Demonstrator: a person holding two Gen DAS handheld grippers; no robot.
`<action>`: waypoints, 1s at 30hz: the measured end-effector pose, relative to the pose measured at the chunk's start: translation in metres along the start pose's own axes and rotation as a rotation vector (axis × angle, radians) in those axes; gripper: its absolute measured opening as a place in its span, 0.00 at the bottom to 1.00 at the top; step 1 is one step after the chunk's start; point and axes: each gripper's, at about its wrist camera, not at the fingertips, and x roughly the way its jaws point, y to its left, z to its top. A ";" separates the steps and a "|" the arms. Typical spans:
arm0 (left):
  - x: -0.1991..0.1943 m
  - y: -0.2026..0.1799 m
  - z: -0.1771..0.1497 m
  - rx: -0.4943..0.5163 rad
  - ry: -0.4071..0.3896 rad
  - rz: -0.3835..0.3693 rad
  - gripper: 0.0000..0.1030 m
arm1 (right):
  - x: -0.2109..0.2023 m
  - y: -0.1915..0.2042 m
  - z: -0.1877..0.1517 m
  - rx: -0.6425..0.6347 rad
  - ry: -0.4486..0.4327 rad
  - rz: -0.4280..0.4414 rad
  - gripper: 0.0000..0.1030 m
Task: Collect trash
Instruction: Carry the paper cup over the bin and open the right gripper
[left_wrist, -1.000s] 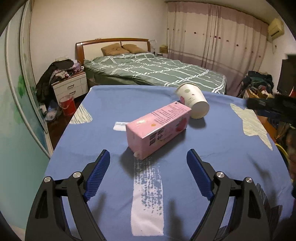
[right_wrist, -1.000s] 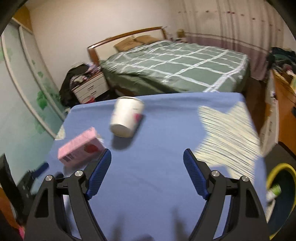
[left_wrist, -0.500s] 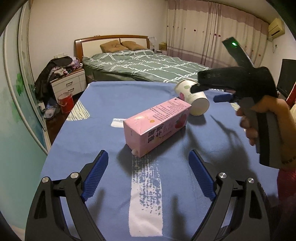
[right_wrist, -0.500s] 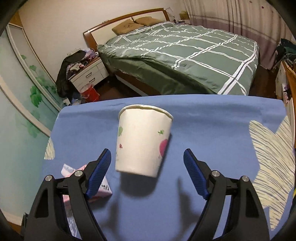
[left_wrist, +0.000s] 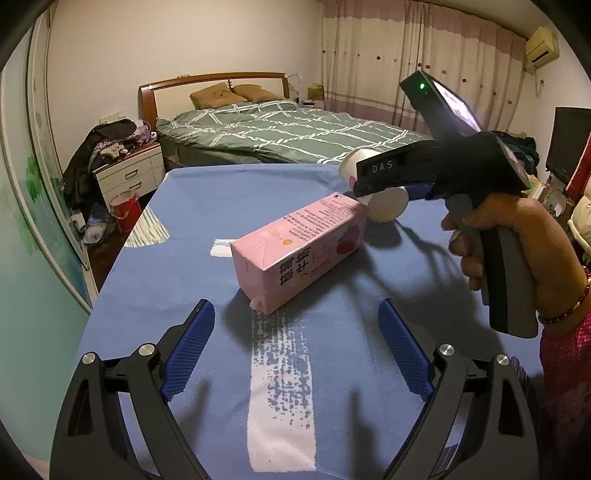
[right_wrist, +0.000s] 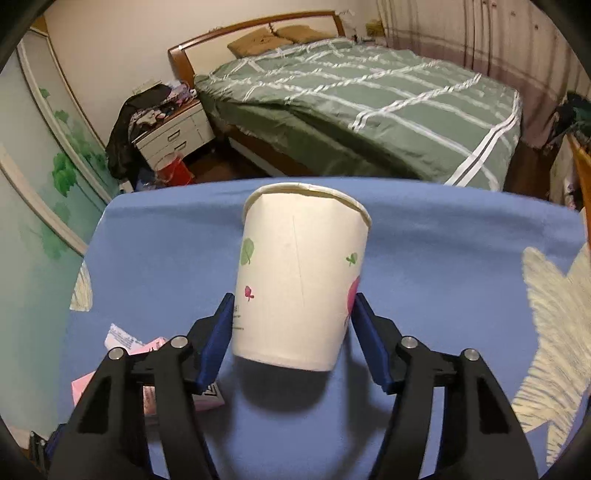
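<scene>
Closing now on the paper cup (right_wrist: 301, 280), the right tool (right_wrist: 293, 343), blue pads at either flank of the cup's lower wall, left pad at or against the paper, right pad just beside it, grip not yet firm by the look of it. Straddling the narrow end, probably because the cup lies tipped on its side on the blue-covered worktop (right_wrist: 443, 240), base toward the camera and rim toward the bed (right_wrist: 369, 96), leaving the base end the easiest part to span. Behind and to the left, a corner of the pink carton (right_wrist: 147, 391). Hanging well apart with nothing between its pads, the left tool (left_wrist: 295, 354), aimed at that same carton (left_wrist: 299, 254) lying flat just ahead (likely the next piece of trash). Beyond the carton, a hand (left_wrist: 517, 243) gripping the right tool's handle.
</scene>
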 end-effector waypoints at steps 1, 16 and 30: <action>0.000 -0.001 0.000 0.003 -0.002 0.004 0.86 | -0.005 0.000 -0.001 -0.001 -0.011 0.003 0.57; -0.004 0.001 0.000 0.003 -0.004 0.024 0.87 | -0.100 -0.072 -0.040 0.036 -0.110 -0.069 0.57; -0.006 -0.002 -0.001 0.017 -0.006 0.033 0.89 | -0.188 -0.267 -0.168 0.469 -0.173 -0.427 0.58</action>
